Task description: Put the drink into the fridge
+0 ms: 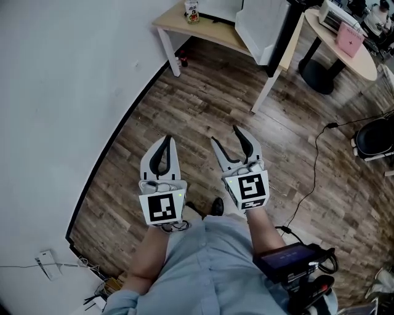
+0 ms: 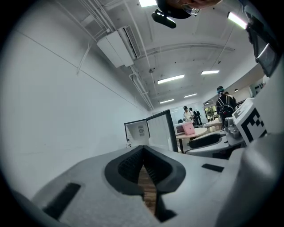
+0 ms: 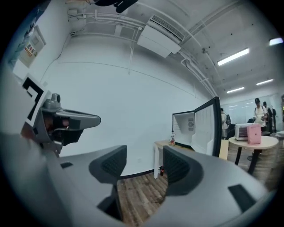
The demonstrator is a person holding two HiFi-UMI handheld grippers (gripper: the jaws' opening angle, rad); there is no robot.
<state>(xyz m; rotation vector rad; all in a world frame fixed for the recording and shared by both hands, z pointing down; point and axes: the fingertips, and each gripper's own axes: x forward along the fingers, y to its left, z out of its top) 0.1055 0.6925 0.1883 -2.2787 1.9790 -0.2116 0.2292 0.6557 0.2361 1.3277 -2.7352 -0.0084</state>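
Approach step, we reckon: drink (image 1: 192, 11) upright on table (image 1: 209, 32), beside open fridge (image 1: 261, 27), well ahead of us. Left gripper (image 1: 166, 140) clenched, empty; right gripper (image 1: 225, 135) released, empty. Next: close in, grasp drink.

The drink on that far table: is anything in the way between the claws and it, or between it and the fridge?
Nothing visible. Only bare floor lies between the left claw, the right claw and the table; the drink stands beside the fridge, its door open.
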